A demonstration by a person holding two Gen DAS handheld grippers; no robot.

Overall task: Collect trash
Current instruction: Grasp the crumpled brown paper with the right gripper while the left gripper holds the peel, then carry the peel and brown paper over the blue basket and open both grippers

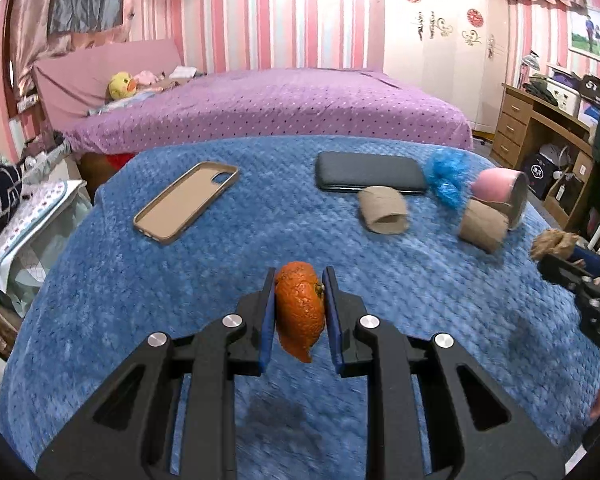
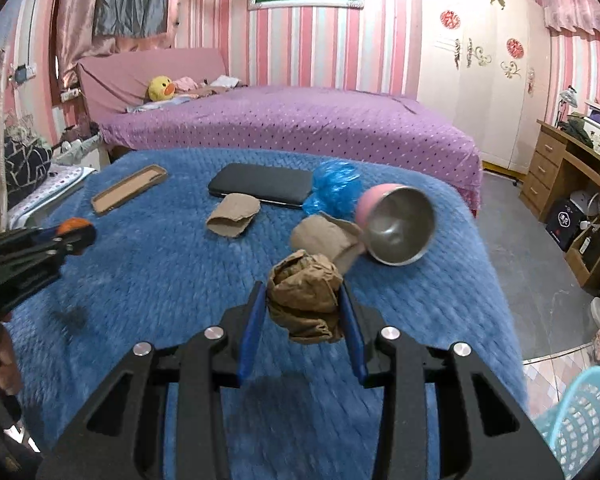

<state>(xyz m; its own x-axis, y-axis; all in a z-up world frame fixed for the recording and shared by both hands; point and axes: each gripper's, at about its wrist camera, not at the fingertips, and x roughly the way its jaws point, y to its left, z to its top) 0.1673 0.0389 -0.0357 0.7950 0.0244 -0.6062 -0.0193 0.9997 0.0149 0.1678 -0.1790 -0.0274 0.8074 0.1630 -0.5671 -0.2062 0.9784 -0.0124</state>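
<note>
The left tool [image 1: 299,312] pinches a piece of orange peel [image 1: 300,310] level above the blue fuzzy blanket [image 1: 220,272] near its front edge. The right tool [image 2: 304,308] clamps a crumpled brown paper wad [image 2: 305,296], raised beside the flattened cardboard tube [image 2: 324,240].

- A blue quilted blanket [image 1: 148,320] covers the surface that fills the lower half of both frames.
- A tan phone case [image 1: 186,208] lies open side up, left of centre.
- A dark phone [image 1: 370,172] lies flat at upper centre.
- Two flattened cardboard tubes [image 1: 384,210] [image 1: 482,226] rest right of centre.
- A crumpled blue plastic bag [image 1: 446,178] sits beside a pink steel-lined bowl [image 2: 396,226], tipped on its side.
</note>
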